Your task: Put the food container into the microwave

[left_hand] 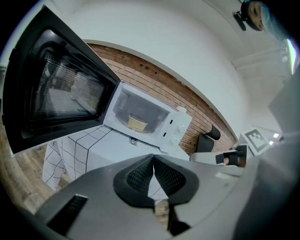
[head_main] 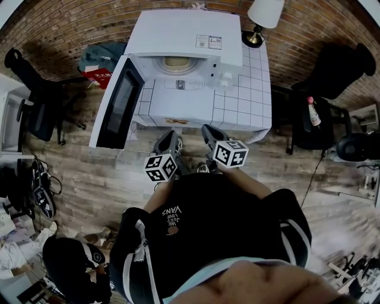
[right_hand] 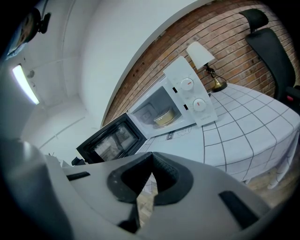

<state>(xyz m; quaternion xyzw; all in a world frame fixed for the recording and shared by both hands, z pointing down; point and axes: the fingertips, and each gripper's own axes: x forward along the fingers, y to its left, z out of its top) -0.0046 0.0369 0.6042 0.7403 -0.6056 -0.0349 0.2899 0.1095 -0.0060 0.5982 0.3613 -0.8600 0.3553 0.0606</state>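
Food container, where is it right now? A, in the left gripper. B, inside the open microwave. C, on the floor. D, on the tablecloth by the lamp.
B: the food container sits inside the microwave, whose door stands open.

In the head view, the pale round food container inside the white microwave oven is partly covered by the oven's roof, and the print on the small label on that roof is too small to be read. The white-shaded table lamp is cut off there by the upper edge, and the near edge of the white, black-gridded tabletop is partly masked by the left tool and the right tool. In the left gripper view, the black-framed open oven door is lost at the left edge, and nothing behind its mesh window can be made out.
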